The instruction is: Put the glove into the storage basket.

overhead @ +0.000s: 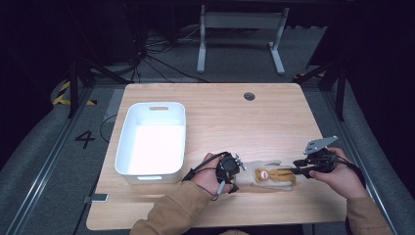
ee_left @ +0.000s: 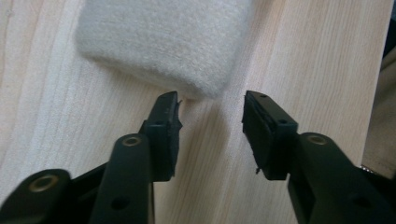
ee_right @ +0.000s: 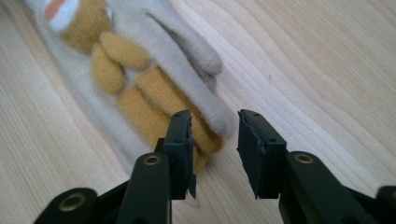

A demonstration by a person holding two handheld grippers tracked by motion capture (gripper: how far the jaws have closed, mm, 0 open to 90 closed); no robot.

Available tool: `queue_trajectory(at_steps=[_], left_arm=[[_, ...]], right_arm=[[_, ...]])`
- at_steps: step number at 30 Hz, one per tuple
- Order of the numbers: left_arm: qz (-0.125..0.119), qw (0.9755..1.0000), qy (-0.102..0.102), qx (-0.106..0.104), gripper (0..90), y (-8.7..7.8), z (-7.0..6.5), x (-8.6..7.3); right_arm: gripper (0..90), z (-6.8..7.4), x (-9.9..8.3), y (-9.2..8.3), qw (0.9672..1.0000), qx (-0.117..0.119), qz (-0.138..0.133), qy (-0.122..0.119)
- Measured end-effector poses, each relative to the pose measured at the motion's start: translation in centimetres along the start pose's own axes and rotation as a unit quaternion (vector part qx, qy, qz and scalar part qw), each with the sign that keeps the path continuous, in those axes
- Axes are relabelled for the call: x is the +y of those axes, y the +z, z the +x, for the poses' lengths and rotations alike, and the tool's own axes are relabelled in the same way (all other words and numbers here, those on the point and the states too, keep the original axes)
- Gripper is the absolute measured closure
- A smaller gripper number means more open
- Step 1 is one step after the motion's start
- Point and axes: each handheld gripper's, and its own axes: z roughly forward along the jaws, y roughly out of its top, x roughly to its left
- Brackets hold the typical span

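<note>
Both grippers, left point(ee_left: 211, 100) and right point(ee_right: 215, 116), part-open, empty; glove point(overhead: 266, 176) cuff end cut off in left gripper view; white bin point(overhead: 152, 142) near tabletop's left edge.

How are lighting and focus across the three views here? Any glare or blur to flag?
High view: the white plastic bin glares, its inside blown out; surroundings beyond the pale wooden table are dark. Left gripper view: the cream fleece cloth end is soft, the black jaws sharp. Right gripper view: even light, the cream-and-tan plush glove slightly blurred farther off.

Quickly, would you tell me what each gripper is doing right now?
Left gripper: open, holding nothing, at the plush glove's cuff.
Right gripper: open, holding nothing, at its fingertips.
</note>
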Motion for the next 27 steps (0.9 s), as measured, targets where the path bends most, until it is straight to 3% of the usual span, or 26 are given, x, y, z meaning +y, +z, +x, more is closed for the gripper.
queue_trajectory(at_steps=[4, 7, 10, 15, 16, 19, 21, 22, 23, 27], left_arm=[[-0.017, 0.9998, -0.001, 0.005, 55.0, -1.0, 0.0, 0.0], [-0.037, 0.9992, -0.004, 0.014, 55.0, -1.9, 0.0, 0.1], [-0.054, 0.9984, -0.001, 0.019, 56.5, -2.5, -0.2, 0.3], [-0.084, 0.9965, -0.004, 0.006, 57.5, -3.1, -0.6, 0.5], [-0.104, 0.9945, -0.003, 0.009, 57.0, -3.3, -0.6, 0.6], [-0.120, 0.9927, -0.009, 0.015, 55.4, -3.3, -0.5, 0.7], [-0.126, 0.9919, -0.012, 0.015, 54.1, -3.3, -0.5, 0.7], [-0.138, 0.9902, -0.016, 0.016, 53.5, -3.3, -0.3, 0.8], [-0.138, 0.9902, -0.016, 0.016, 52.8, -3.3, -0.3, 0.8], [-0.171, 0.9845, -0.036, 0.012, 51.0, -2.7, 0.0, 1.1]], right_arm=[[81.8, 0.0, 0.0, -0.6, 0.9998, -0.010, -0.015, 0.007], [83.5, 0.1, 0.1, -0.6, 0.9993, -0.018, -0.033, 0.010], [82.9, 0.4, 0.3, 0.2, 0.9968, -0.024, -0.074, 0.020], [84.7, 0.8, 0.4, 1.3, 0.9977, -0.015, -0.063, 0.020], [85.1, 0.7, 0.2, 1.9, 0.9985, -0.014, -0.046, 0.027], [85.1, 0.4, -0.2, 2.6, 0.9987, -0.013, -0.030, 0.039], [84.3, 0.3, -0.3, 2.6, 0.9985, -0.013, -0.031, 0.043], [81.7, 0.2, -0.3, 2.2, 0.9973, -0.017, -0.044, 0.057], [80.6, 0.0, -0.3, 1.9, 0.9964, -0.021, -0.054, 0.061], [74.9, -0.5, -0.6, 0.9, 0.9944, -0.036, -0.070, 0.070]])
